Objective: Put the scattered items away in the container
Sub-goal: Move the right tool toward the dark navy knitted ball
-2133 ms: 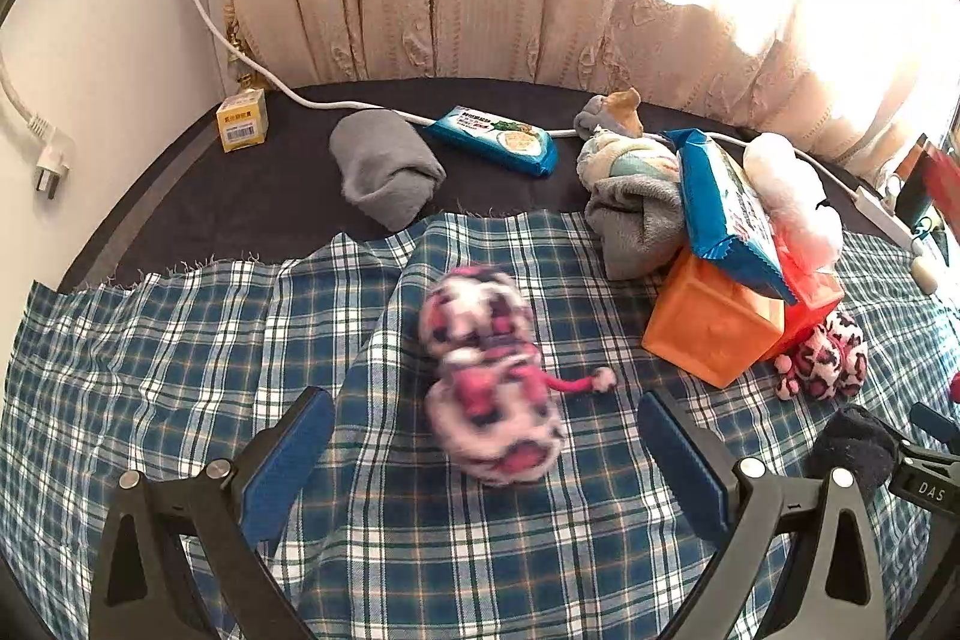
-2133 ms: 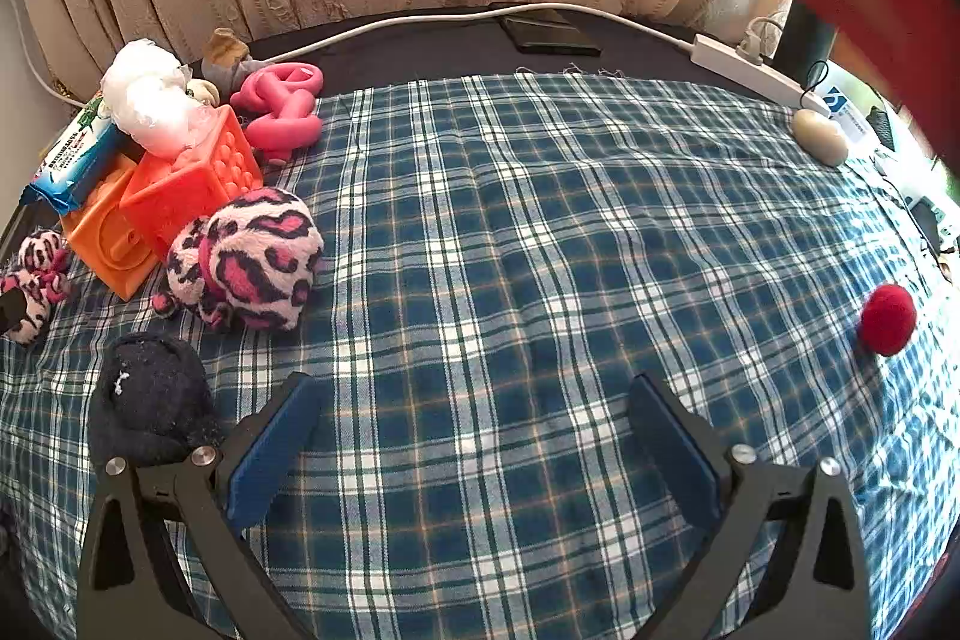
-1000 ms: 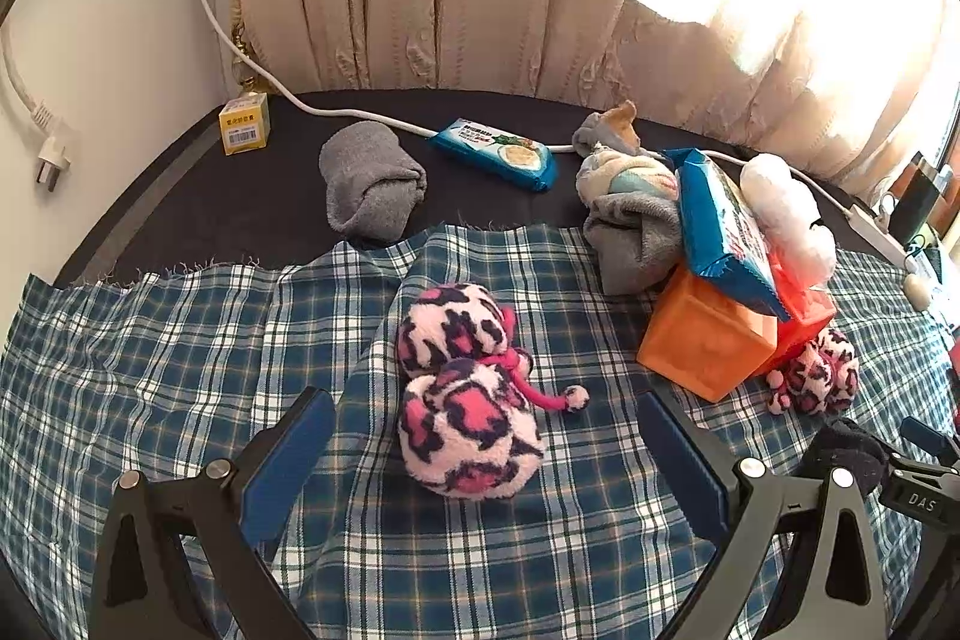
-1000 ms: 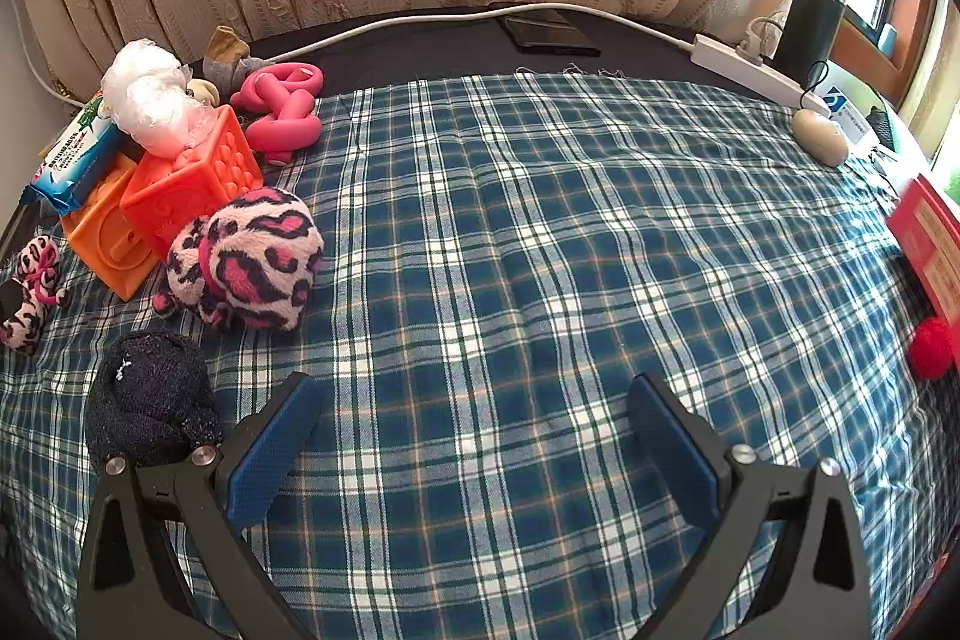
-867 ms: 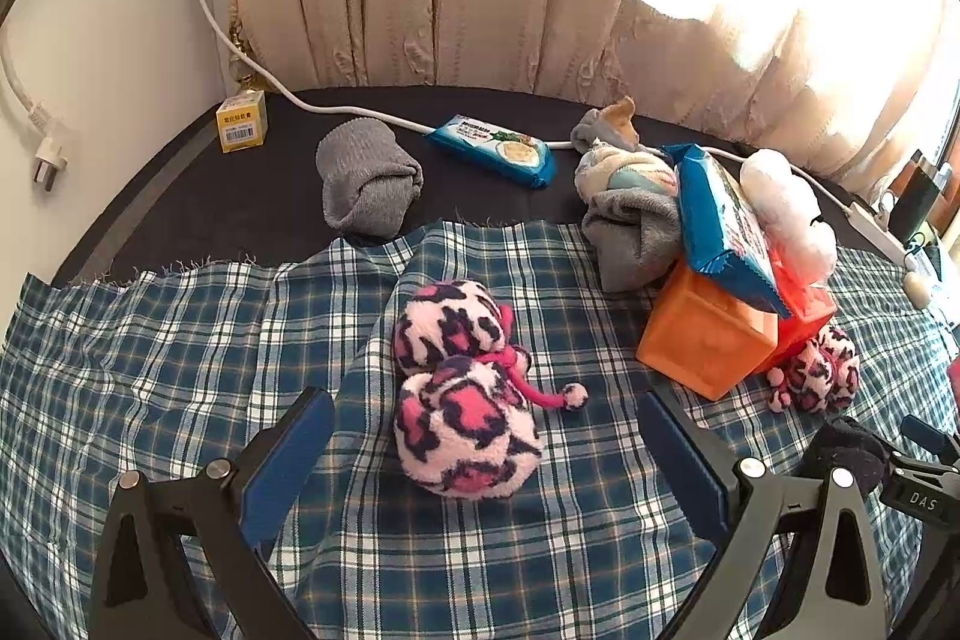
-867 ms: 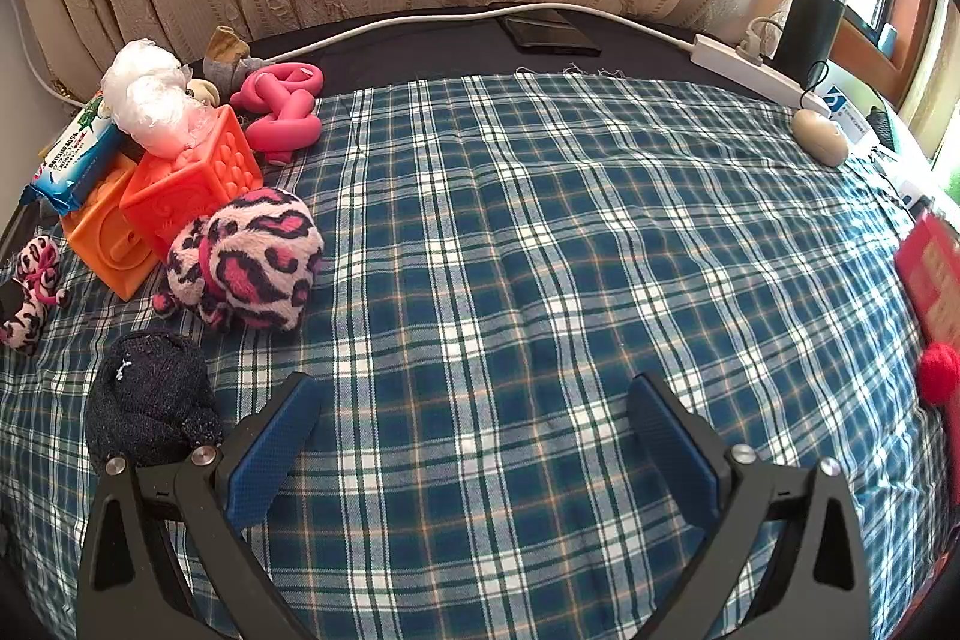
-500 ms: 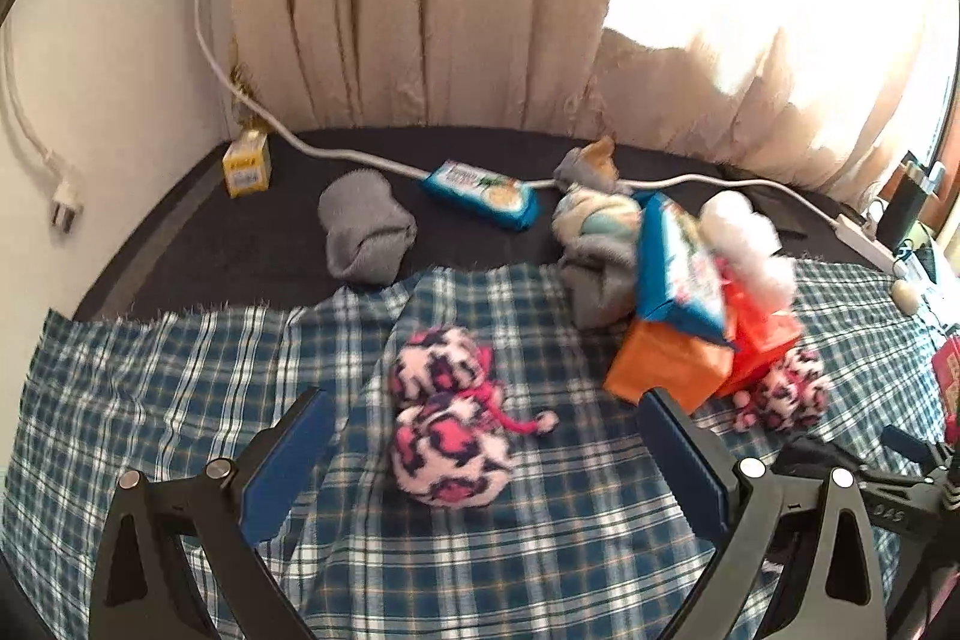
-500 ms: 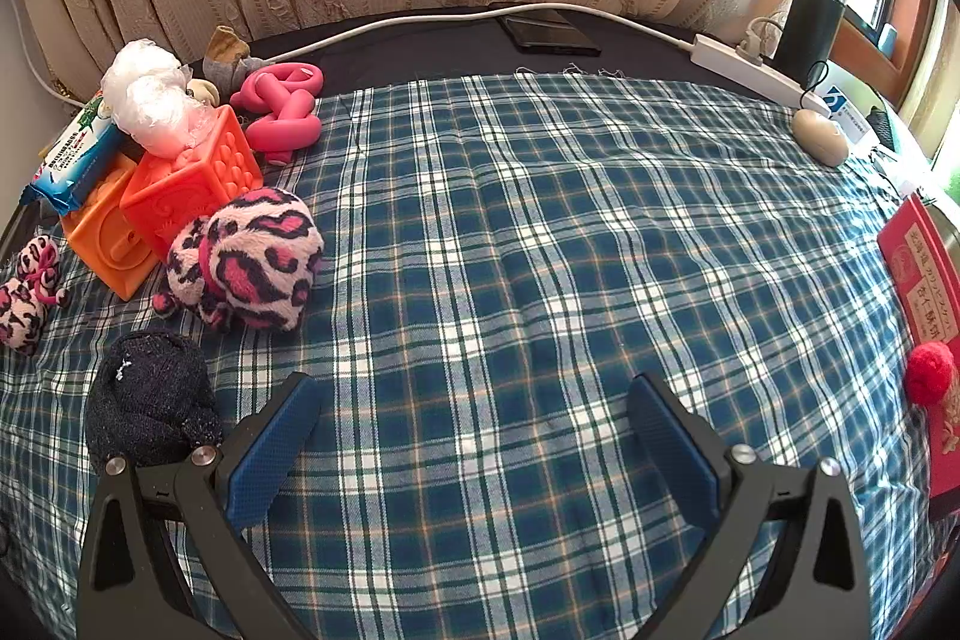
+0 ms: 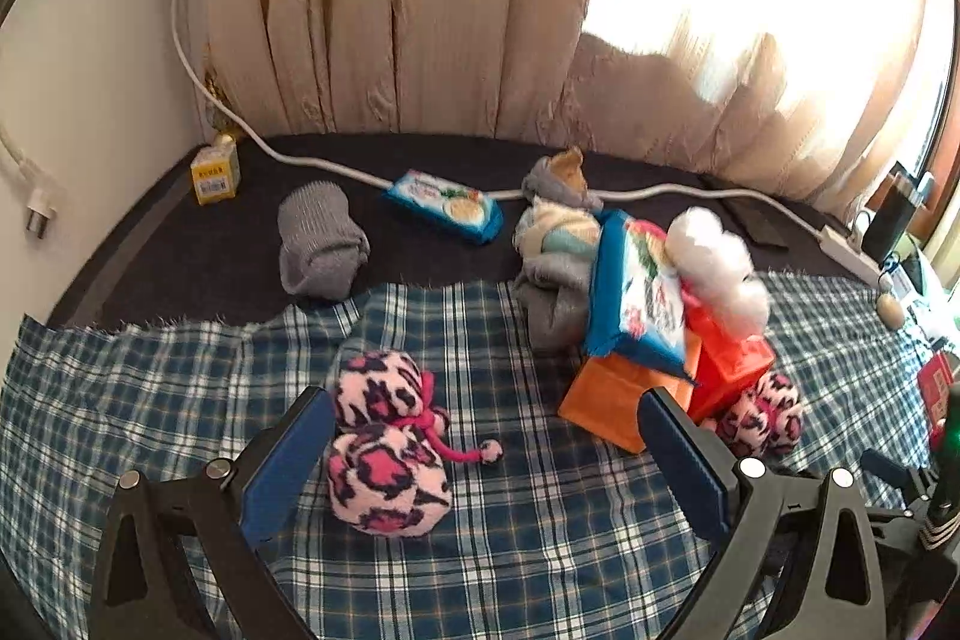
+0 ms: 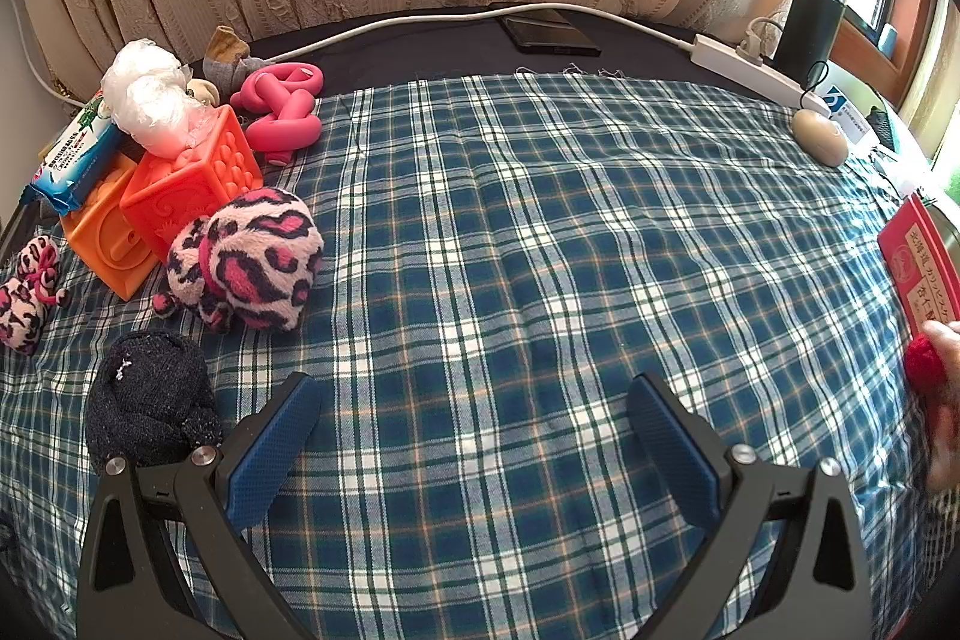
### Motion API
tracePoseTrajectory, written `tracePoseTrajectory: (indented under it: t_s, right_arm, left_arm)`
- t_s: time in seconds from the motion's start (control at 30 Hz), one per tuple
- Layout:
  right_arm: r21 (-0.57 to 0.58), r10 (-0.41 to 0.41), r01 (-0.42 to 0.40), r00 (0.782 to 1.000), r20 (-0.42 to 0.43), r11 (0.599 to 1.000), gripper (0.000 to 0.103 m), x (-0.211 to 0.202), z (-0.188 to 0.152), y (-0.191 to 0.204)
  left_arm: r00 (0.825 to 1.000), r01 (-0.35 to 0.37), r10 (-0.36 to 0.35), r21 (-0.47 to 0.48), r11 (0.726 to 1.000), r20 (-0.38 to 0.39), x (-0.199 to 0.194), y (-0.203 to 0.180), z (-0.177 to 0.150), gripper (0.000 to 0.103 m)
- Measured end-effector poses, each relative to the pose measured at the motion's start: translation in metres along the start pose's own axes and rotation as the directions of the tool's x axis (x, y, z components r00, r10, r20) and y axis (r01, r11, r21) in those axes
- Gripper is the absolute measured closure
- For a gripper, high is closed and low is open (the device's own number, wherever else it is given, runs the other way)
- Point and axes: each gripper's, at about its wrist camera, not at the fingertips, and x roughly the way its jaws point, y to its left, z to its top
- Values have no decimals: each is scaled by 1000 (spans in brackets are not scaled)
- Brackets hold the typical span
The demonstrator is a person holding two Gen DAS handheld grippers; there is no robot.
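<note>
left tongs (image 9: 486, 454) released, leopard plush (image 9: 384, 445) just beside its left finger | right tongs (image 10: 471, 430) released over plaid cloth (image 10: 540, 232) | orange cube (image 9: 618, 394) right of plush

Left gripper (image 9: 486, 451) and right gripper (image 10: 471, 427) both hover, fingers spread wide.

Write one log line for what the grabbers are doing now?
left gripper: open, empty | right gripper: open, empty | leopard plush: on cloth
</note>
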Motion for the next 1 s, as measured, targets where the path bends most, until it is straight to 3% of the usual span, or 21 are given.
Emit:
tracePoseTrajectory:
  t_s: [1.0]
  right_arm:
    - [0, 0, 0, 1000, 0, 1000, 1, 1, 0, -1]
  left_arm:
    - [996, -83, 82, 34, 996, 28, 4, -4, -10, 1]
